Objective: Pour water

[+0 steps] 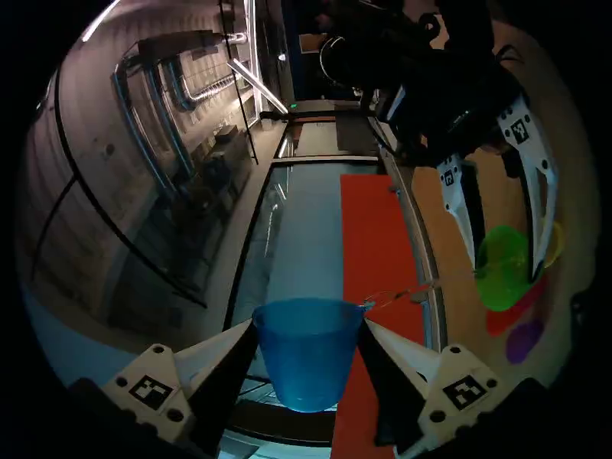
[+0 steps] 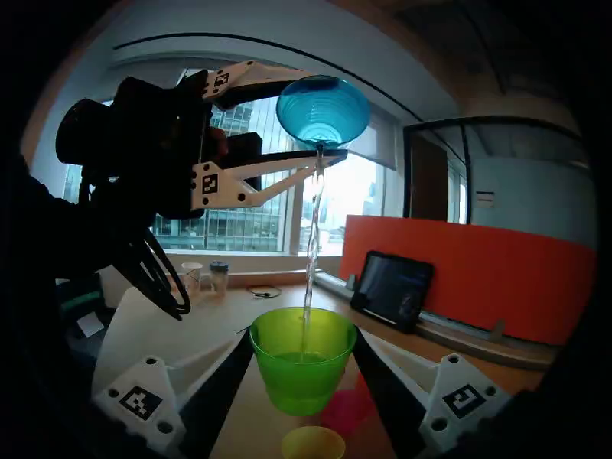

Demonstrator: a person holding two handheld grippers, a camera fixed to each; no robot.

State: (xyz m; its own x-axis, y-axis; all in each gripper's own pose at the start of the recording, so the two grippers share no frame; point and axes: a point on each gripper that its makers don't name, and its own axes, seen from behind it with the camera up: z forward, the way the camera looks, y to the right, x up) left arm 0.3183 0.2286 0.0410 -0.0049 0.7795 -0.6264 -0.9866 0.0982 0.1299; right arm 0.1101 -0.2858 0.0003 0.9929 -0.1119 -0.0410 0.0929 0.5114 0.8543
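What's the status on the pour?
Left tongs shut on blue cup, tipped. Right tongs shut on green cup, catching stream. Stream unobstructed.

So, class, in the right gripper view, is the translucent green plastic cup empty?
No: water from the tilted blue plastic cup streams into the green cup.

Site: office.

Evidence, right gripper view: a wide window wall (image 2: 229, 222) with high-rise towers outside. An orange desk partition (image 2: 489, 283) runs along the back of a light wood counter (image 2: 245, 405). A dark tablet (image 2: 392, 289) is propped against that partition. Behind it is a glass-walled room (image 2: 474, 176) with a dark frame.

Left gripper view: exposed ducts (image 1: 145, 99) and strip lights (image 1: 256, 84) on the ceiling.
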